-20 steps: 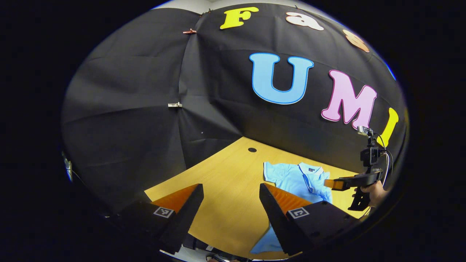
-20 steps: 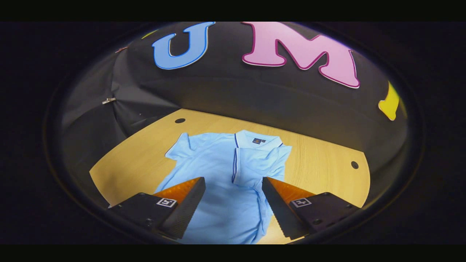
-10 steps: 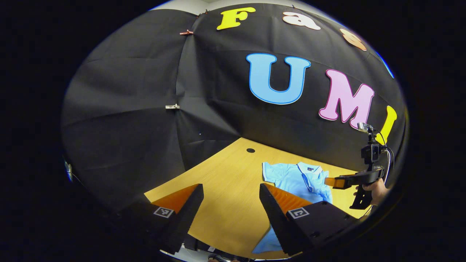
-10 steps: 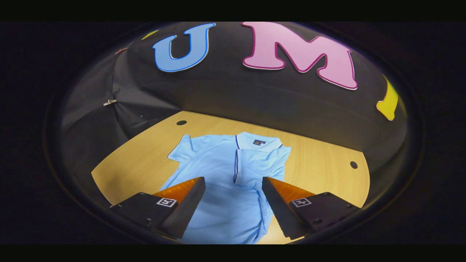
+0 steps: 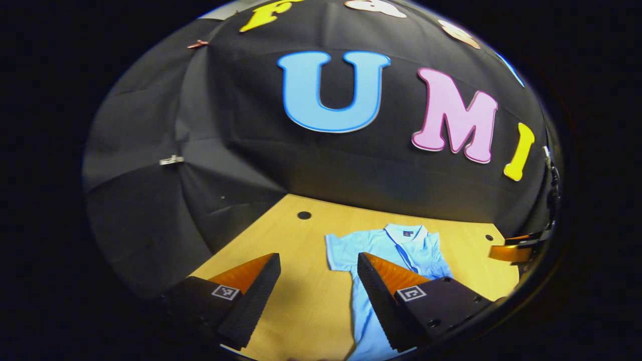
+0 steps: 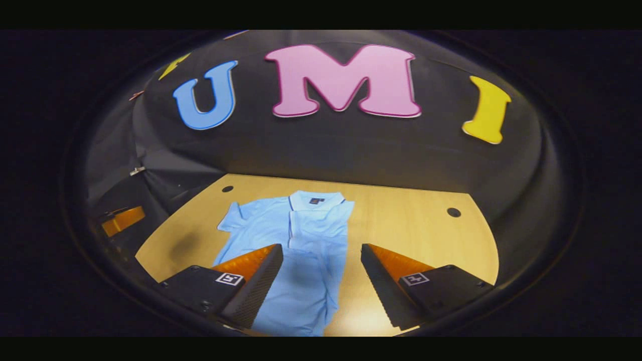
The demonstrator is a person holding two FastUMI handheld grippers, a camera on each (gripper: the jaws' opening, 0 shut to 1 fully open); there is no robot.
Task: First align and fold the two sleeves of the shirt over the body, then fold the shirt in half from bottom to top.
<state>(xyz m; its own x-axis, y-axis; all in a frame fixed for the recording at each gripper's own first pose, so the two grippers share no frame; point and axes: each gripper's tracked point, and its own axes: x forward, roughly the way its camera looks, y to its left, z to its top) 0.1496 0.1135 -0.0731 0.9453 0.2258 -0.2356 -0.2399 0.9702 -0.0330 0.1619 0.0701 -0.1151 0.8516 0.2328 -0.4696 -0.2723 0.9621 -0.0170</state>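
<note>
Light blue is the shirt (image 5: 396,250), lying flat on the wooden table (image 5: 301,301) at lower centre of the left gripper view. The left gripper (image 5: 318,288) hangs above the table at the bottom of the frame, jaws wide apart, holding nothing. The left sleeve (image 5: 338,250) sticks out flat, so I think it is next: grab it by its outer edge and lay it straight over the body.

In the right gripper view the shirt (image 6: 301,240) lies left of centre. Its right sleeve (image 6: 328,220) looks folded in. The right gripper (image 6: 321,283) waits above with jaws apart, empty.
</note>
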